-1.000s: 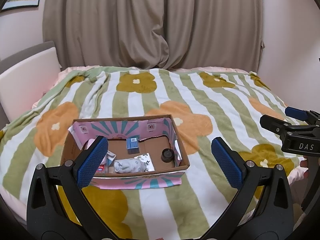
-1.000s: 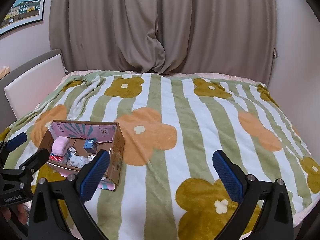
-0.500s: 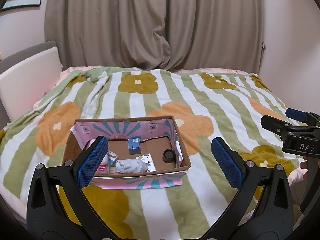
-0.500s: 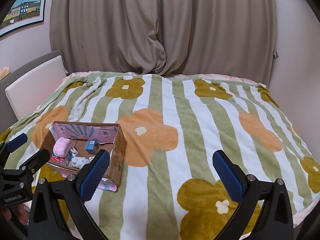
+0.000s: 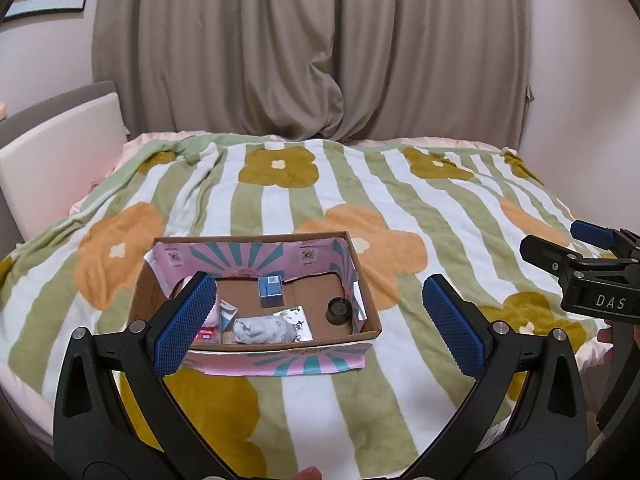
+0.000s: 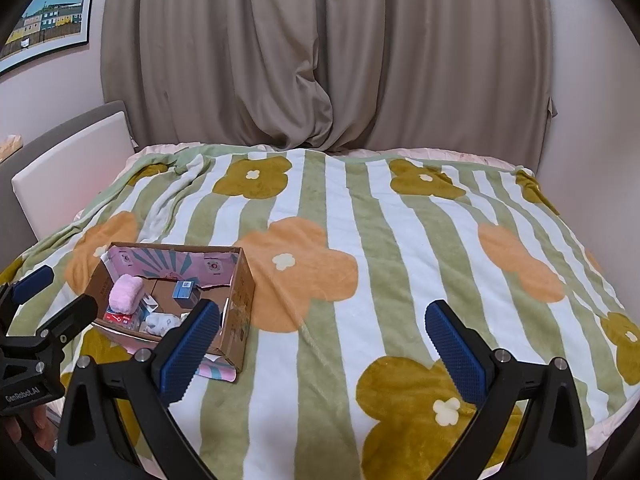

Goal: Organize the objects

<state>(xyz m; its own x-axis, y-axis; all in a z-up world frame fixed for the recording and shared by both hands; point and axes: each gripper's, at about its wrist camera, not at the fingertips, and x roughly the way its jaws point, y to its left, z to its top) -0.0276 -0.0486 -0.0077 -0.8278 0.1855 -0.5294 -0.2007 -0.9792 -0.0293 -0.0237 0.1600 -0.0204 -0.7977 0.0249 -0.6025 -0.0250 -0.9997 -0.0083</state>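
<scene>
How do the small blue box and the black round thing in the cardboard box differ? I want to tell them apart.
The blue box is rectangular and upright near the back wall; the black round object is low, dark and sits by the right wall. Both rest on the cardboard box floor, untouched by either gripper.

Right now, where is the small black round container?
In the left wrist view, the black round container sits on the floor of the cardboard box, in its right end, right of the blue carton.
</scene>
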